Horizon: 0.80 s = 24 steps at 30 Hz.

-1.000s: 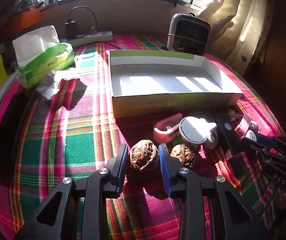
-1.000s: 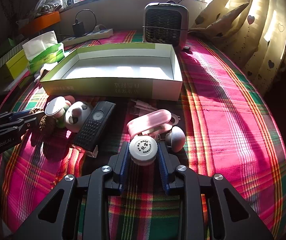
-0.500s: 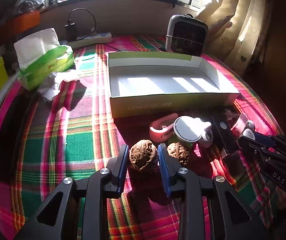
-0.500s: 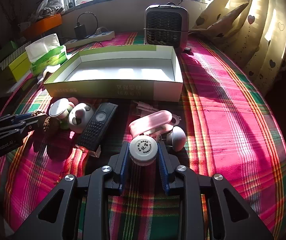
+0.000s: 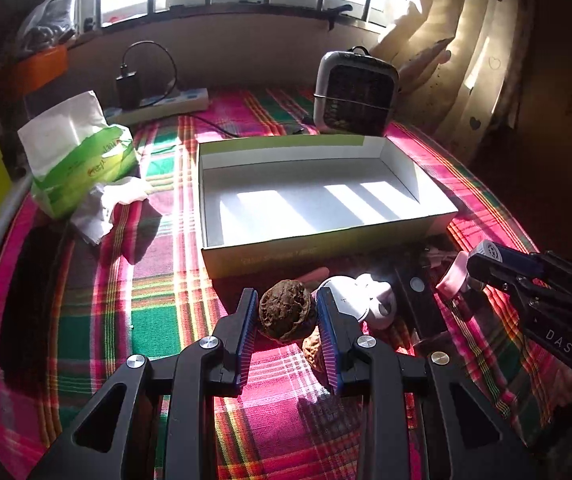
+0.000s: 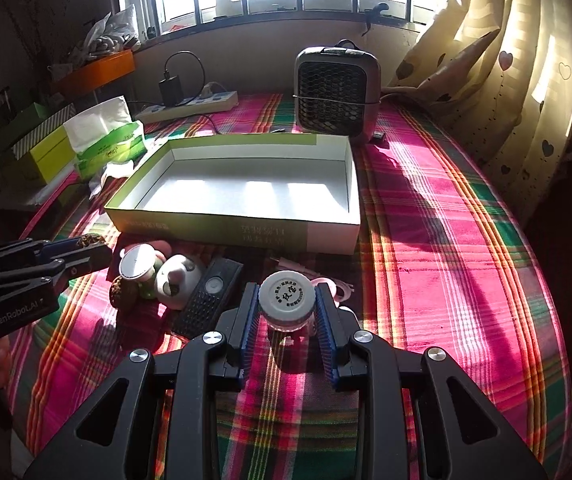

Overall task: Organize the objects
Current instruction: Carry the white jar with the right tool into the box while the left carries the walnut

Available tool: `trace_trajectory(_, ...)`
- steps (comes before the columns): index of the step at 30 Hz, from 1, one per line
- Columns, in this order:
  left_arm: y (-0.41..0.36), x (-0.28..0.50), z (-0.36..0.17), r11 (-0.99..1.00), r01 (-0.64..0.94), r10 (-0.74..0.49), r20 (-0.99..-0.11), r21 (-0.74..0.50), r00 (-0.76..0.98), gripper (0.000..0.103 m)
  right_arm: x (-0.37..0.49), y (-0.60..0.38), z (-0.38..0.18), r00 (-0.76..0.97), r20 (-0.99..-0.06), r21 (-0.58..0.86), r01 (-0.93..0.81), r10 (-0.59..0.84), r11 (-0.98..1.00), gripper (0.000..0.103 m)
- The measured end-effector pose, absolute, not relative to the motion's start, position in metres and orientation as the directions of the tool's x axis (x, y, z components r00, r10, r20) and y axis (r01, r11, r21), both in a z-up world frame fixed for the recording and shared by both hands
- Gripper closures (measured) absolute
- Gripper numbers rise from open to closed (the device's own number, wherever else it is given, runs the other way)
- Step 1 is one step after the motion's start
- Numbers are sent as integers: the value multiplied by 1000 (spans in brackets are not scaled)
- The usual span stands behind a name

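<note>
Left gripper point(image 5: 286, 312) is clamped on a walnut point(image 5: 285, 315), both blue pads point(image 5: 246, 332) pressed to its sides, jaws only as far apart as the nut is wide. Nut looks lifted off the plaid cloth point(image 5: 126, 300); a 2nd walnut point(image 5: 313, 352) sits on the cloth just below & right of it. Right gripper point(image 6: 286, 304) is clenched round a small jar w/ white lid point(image 6: 285, 295), pads touching it on both sides, jar upright, held above the cloth. Open box point(image 6: 242, 184) lies beyond both grippers, near the heater point(image 6: 336, 92), nothing visible inside but sun stripes. Between box & grippers: black remote point(image 6: 208, 298), white round toy point(image 6: 178, 280), pink item partly hidden behind the jar. Tissue pack point(image 5: 80, 160) left of the box.
</note>
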<state>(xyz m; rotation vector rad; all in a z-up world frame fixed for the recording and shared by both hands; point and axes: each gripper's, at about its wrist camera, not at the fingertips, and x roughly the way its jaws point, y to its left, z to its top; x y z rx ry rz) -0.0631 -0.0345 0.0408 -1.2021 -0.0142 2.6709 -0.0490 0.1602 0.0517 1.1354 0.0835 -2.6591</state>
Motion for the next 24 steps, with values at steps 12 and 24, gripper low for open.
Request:
trace_trajectory(12,-35,-103,51,-978,-174,199,-735,-111,-648,76,-95,152,66,-667,-709,39,285,-228,-958,74)
trace_trajectory(24,-38,-151,45,-982,-150,188,-747,-118,-637,76,-150,146,57,-645,-733,25,291,-215,-956,74)
